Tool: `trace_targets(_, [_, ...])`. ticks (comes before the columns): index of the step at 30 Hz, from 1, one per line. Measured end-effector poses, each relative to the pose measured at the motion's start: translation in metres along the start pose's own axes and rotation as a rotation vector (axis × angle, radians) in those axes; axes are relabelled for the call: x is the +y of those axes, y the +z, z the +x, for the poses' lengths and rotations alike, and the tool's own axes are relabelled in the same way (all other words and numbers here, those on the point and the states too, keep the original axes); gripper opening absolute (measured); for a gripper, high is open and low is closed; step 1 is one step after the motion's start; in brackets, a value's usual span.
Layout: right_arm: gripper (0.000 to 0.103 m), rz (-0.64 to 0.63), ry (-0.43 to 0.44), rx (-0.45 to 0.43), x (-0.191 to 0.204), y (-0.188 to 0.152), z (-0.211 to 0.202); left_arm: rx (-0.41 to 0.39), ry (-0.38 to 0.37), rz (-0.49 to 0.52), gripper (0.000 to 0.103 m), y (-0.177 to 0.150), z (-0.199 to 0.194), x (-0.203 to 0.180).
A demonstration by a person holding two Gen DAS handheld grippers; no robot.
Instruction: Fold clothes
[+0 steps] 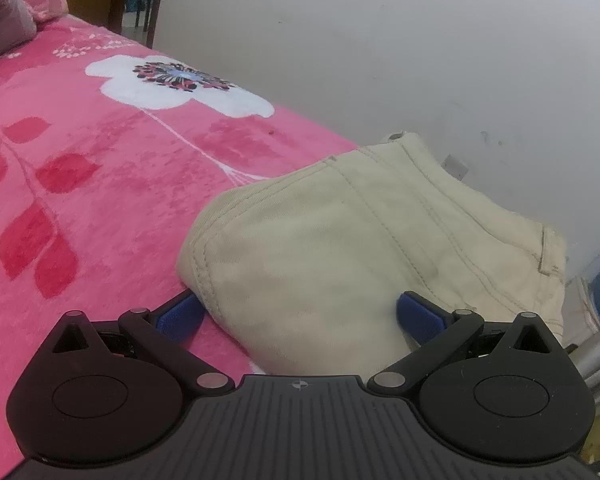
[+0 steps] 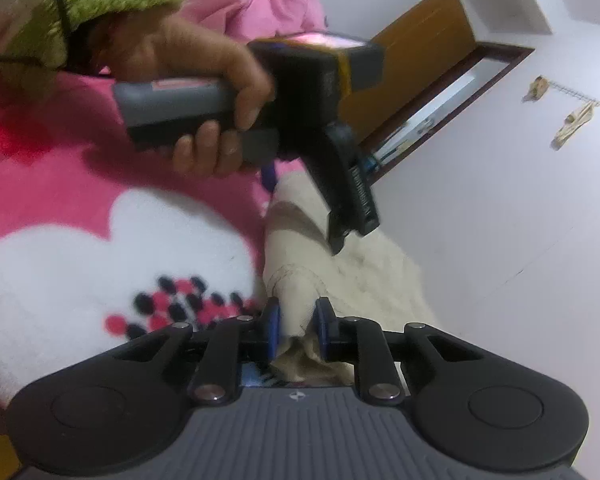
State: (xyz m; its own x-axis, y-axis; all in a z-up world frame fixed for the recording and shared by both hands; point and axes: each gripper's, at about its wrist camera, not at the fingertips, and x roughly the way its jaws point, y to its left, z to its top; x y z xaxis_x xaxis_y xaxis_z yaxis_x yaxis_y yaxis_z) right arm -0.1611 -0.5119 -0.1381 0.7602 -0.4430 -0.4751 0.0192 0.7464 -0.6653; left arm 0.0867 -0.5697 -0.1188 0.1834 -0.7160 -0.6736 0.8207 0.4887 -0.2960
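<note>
On the pink floral blanket lie the beige trousers. My left gripper stands spread wide, straddling their folded end; my right gripper pinches a bunched fold tight.

White wall behind a pink floral blanket, wooden door beyond

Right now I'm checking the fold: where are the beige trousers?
The beige trousers lie on the pink blanket by the white wall, between the open left gripper, their near end clamped in the right gripper.
</note>
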Motion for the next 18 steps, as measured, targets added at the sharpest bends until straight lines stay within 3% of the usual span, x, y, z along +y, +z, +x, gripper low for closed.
trace_targets(3, [0.024, -0.020, -0.013, -0.010, 0.003, -0.004, -0.005, -0.010, 0.004, 0.002, 0.103, -0.001, -0.002, -0.001])
trace_targets(5, [0.026, 0.063, 0.026, -0.013, -0.009, 0.002, -0.019, -0.012, 0.020, -0.017, 0.103, -0.001, -0.007, -0.001])
trace_targets(8, [0.027, 0.332, 0.083, -0.066, -0.054, 0.005, -0.046, -0.030, 0.050, -0.032, 0.102, -0.001, -0.024, -0.004])
trace_targets(13, [0.028, 0.724, 0.023, -0.069, -0.105, -0.011, -0.065, -0.097, 0.042, -0.033, 0.102, -0.010, -0.084, -0.011])
trace_targets(17, [0.052, 0.853, 0.012, -0.075, -0.102, -0.013, -0.086, -0.139, 0.038, 0.014, 0.103, -0.027, -0.144, -0.025])
trace_targets(18, [0.053, 0.871, 0.010, -0.079, -0.098, -0.012, -0.093, -0.150, 0.039, 0.029, 0.103, -0.033, -0.159, -0.029])
